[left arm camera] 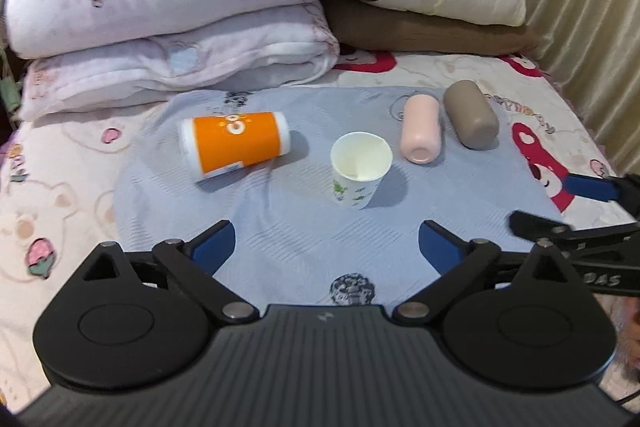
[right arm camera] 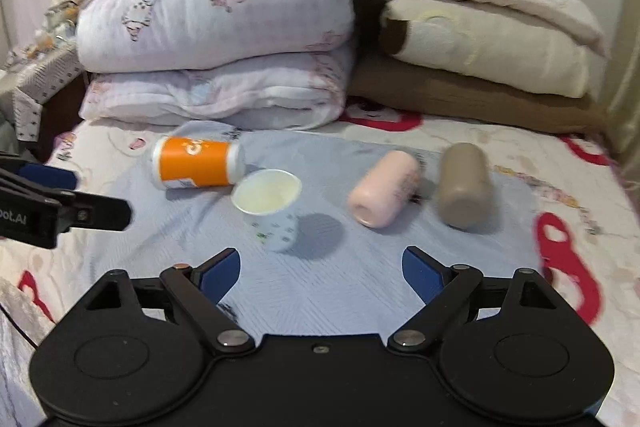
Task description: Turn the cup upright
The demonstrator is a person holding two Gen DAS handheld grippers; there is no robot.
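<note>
Both claws hover released over the bed: the left gripper (left arm camera: 326, 243) and right gripper (right arm camera: 322, 267) grasp nothing. A paper cup (left arm camera: 360, 169) stands upright at twelve o'clock; the orange cup (left arm camera: 236, 145) lies toppled at ten.

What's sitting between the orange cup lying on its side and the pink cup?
The small white paper cup, standing upright on the blue cloth, sits between the orange cup and the pink cup; the left wrist view shows it clearest.

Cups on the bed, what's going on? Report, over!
Left gripper and right gripper open, empty. Small white paper cup upright; orange cup, pink cup, brown cup lying sideways. Nothing blocking.
</note>
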